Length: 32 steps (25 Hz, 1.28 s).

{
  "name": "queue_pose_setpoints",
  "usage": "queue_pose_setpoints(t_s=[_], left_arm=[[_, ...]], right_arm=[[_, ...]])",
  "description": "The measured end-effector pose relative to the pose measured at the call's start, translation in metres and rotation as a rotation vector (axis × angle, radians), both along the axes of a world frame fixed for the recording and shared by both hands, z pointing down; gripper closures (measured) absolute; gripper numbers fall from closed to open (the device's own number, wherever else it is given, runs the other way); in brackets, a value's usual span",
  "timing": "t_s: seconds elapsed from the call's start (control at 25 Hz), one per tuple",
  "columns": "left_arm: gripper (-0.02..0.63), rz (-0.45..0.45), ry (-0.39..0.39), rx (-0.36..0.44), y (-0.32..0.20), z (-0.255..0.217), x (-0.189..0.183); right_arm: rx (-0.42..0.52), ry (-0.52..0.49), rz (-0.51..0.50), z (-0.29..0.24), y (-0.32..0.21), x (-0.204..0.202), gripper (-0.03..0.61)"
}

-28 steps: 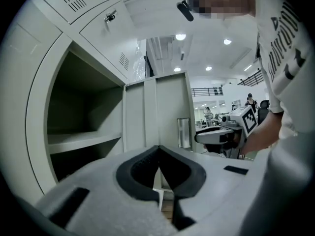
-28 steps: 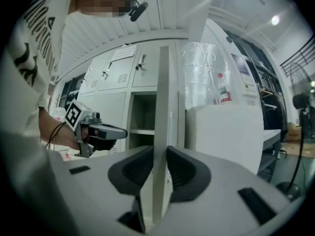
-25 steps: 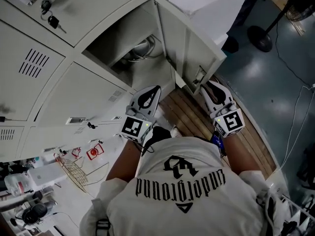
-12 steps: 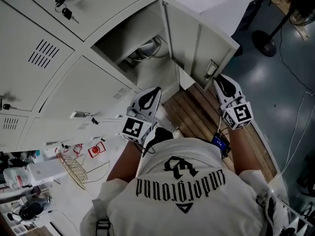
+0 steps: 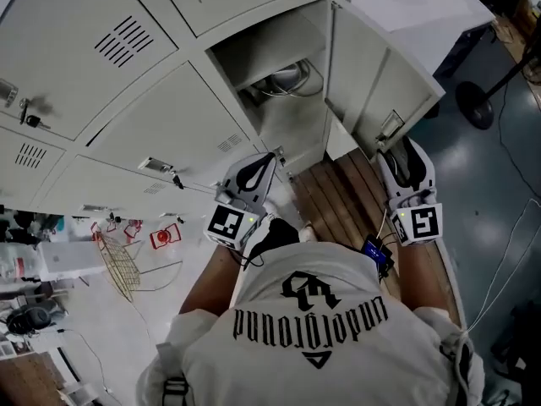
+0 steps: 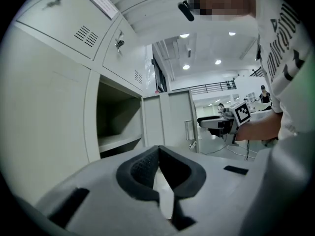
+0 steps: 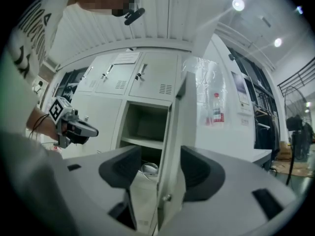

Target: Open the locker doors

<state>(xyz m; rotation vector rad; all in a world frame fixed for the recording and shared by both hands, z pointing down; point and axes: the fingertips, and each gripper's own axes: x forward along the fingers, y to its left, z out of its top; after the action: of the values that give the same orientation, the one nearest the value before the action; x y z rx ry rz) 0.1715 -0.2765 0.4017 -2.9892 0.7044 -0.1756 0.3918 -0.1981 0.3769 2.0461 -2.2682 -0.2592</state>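
Note:
A bank of pale grey lockers fills the top of the head view. One compartment (image 5: 283, 100) stands open, its door (image 5: 372, 83) swung out to the right. My right gripper (image 5: 406, 152) is at that door's free edge by the latch. In the right gripper view the door edge (image 7: 174, 132) runs between the jaws, which are opening, and the pads stand clear of it on both sides. My left gripper (image 5: 264, 161) hangs shut and empty before a closed lower door (image 5: 161, 108). Its pads meet at the tip (image 6: 158, 154).
A coiled cable (image 5: 287, 79) lies inside the open compartment. Wooden planks (image 5: 338, 201) cover the floor under the door. A white table (image 5: 439, 11) with a bottle stands behind it. A fan base (image 5: 478, 104) is at the right, a wire rack (image 5: 118, 260) at the lower left.
The locker door has swung further out to the right, and my right gripper has gone with it. Its jaws have come apart off the door edge. The left gripper has stayed put.

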Motion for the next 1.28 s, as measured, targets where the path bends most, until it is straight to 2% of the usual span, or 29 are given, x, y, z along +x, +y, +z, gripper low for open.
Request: queue_pose_setpoints(t_s=[0.24,0.44,0.68,0.84,1.04,1.28], left_arm=[[0.606,-0.153,-0.001,0.0,-0.005,-0.005,-0.066],[0.606,-0.243,-0.01,0.078,-0.006,-0.01,-0.128],[0.606,-0.367,0.001,0.071,0.002,-0.015,-0.21],[0.606,-0.403,0.006,0.074,0.012,-0.019,-0.258],[0.606,-0.405,0.022,0.055,0.031,-0.022,-0.309],[0.606,-0.384,0.03,0.067,0.045,-0.021,-0.377]], right_arm=[[0.027,-0.025,-0.193,-0.019,-0.014,-0.082,0.318],[0.017,-0.039,-0.373,-0.018,-0.035,-0.161,0.318],[-0.013,-0.058,-0.566,-0.013,-0.045,-0.267,0.318],[-0.041,-0.065,-0.643,-0.012,-0.042,-0.329,0.319],[-0.071,-0.063,-0.696,-0.007,-0.033,-0.4,0.33],[-0.098,-0.059,-0.694,0.001,-0.027,-0.475,0.328]])
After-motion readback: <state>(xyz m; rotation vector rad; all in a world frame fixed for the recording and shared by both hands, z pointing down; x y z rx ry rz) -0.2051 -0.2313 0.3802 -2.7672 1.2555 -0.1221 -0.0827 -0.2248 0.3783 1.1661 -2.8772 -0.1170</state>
